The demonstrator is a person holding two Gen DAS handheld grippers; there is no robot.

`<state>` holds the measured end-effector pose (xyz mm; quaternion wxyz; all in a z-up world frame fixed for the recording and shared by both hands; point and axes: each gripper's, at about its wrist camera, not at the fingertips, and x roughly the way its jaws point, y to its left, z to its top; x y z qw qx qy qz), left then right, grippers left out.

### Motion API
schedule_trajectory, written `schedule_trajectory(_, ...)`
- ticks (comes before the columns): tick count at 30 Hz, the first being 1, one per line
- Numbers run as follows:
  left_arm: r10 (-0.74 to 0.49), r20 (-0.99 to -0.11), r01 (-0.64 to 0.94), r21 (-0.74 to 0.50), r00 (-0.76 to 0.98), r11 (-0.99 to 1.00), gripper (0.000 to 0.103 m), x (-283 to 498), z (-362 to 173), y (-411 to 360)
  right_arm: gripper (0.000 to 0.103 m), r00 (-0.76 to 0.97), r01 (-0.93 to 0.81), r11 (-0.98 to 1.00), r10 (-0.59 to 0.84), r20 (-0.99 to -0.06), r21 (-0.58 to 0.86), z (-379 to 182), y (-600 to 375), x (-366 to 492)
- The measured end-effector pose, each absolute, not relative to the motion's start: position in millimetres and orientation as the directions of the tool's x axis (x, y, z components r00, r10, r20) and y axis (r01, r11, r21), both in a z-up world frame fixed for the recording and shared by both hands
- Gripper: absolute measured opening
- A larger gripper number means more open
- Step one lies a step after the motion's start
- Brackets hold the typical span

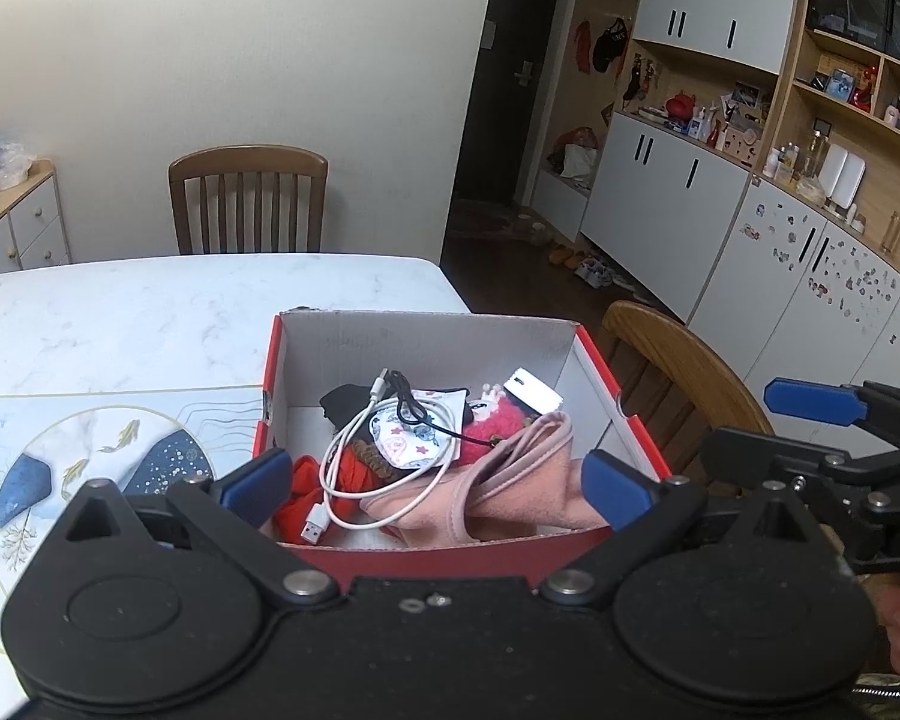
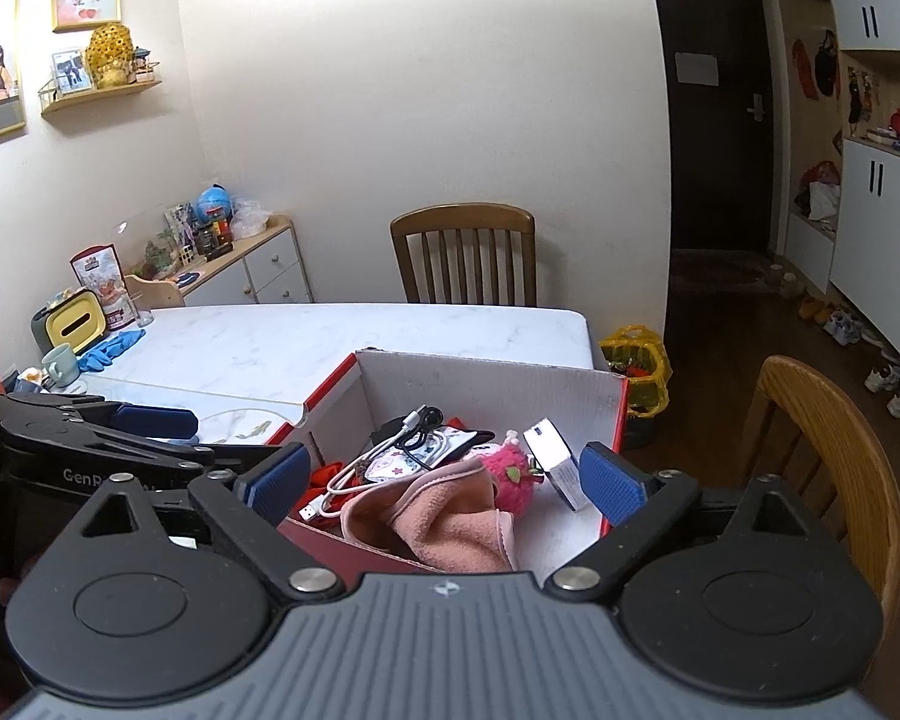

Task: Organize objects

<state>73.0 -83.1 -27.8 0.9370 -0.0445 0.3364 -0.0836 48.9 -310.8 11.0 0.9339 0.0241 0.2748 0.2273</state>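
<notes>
A red cardboard box [image 1: 594,354] with a white inside stands at the table's near right corner; it also shows in the right wrist view [image 2: 486,378]. In it lie a pink cloth [image 1: 510,492], a white USB cable [image 1: 354,450], a black cable [image 1: 408,402], a patterned face mask [image 1: 408,438], a red plush toy [image 1: 498,420], a red fabric item [image 1: 306,492] and a small white box [image 2: 555,462]. My left gripper [image 1: 435,489] is open and empty above the box's near edge. My right gripper [image 2: 441,480] is open and empty above the box.
A marble table [image 1: 150,312] carries a fish-print mat [image 1: 90,456]. Wooden chairs stand at the far side [image 1: 249,198] and at the right [image 2: 828,450]. A mug [image 2: 60,363], blue gloves [image 2: 111,345] and a tissue box [image 2: 75,321] sit at the table's left. A yellow bag [image 2: 639,369] is on the floor.
</notes>
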Motion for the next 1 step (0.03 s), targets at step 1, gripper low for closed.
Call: schedule_trajectory(1, -0.185, -0.625, 0.125, -0.139, 0.758, 0.982, 0.102, 73.0, -28.1, -82.3, 0.097, 0.746, -0.41, 0.896, 0.436, -0.504, 0.169, 11.2, -310.5, 48.3)
